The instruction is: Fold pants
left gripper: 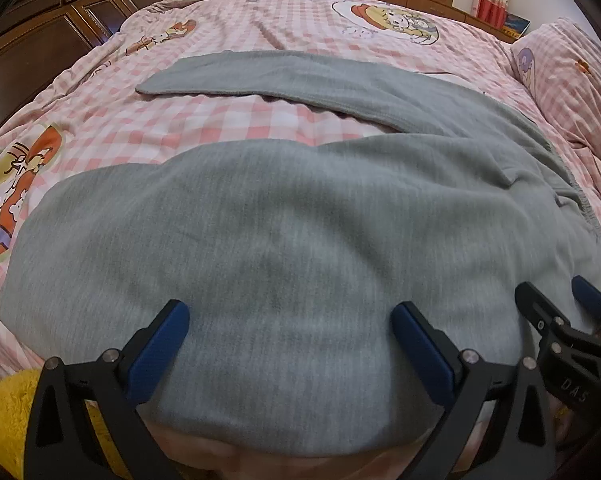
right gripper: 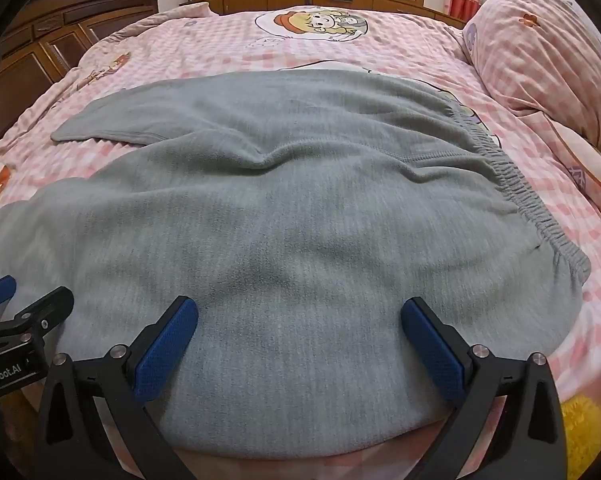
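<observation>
Grey pants (left gripper: 284, 240) lie spread on the pink checked bed (left gripper: 204, 120); I hold my left gripper (left gripper: 290, 344) and right gripper (right gripper: 300, 338) wide apart, gripping nothing.

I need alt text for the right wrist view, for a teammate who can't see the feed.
Grey knit pants lie spread on a pink checked cartoon-print quilt, elastic waistband to the right, legs running left. The right gripper hangs open above the near leg, its blue pads holding nothing; the left gripper shows at the left edge.
</observation>
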Tool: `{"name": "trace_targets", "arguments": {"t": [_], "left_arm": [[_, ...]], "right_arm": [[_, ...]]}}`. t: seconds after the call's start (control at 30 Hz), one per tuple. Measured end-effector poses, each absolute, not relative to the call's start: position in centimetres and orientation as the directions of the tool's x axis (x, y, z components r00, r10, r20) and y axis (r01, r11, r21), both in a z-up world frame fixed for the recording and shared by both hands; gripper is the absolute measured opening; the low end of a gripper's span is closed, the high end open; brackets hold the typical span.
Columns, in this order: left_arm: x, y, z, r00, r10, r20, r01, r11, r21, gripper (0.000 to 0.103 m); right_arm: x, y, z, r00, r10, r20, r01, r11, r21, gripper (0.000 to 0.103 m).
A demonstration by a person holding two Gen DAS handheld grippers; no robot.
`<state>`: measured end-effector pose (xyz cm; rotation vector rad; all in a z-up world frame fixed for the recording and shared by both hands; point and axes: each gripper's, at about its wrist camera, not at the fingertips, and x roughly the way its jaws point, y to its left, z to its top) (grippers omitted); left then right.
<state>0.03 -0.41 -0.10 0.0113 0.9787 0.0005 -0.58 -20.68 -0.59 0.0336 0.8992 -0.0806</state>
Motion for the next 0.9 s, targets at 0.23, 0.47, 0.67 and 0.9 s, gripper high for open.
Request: {"name": "trace_targets", "arguments": {"t": [0.23, 0.47, 0.67, 0.9], "left_arm": [[-0.05, -0.28, -0.10, 0.562, 0.004, -0.827, 0.008, 1.000, 0.010, 0.103], [-0.16, -0.22, 0.08, 0.567, 0.001, -0.824, 0.007, 1.000, 0.005, 0.103], [-0.36, -0.23, 0.05, 0.580, 0.001, -0.815, 0.002, 1.000, 0.002, 0.103], [-0.20, -0.15, 0.03, 0.553, 0.003, -0.833, 0.002, 1.000, 0.005, 0.103]], "right_arm": [[-0.53, -20.63, -0.63, 0.620, -0.057, -0.782, 0.084, 0.996, -0.007, 0.103], [-0.59, -20.67, -0.67, 0.618, -0.059, -0.784, 0.085, 0.996, -0.008, 0.103], [-0.60, -20.72, -0.66, 0.619, -0.058, -0.783, 0.082, 0.997, -0.009, 0.103], [-0.58, -20.62, -0.64, 0.618, -0.060, -0.784, 0.085, 0.996, -0.010, 0.103]]}}
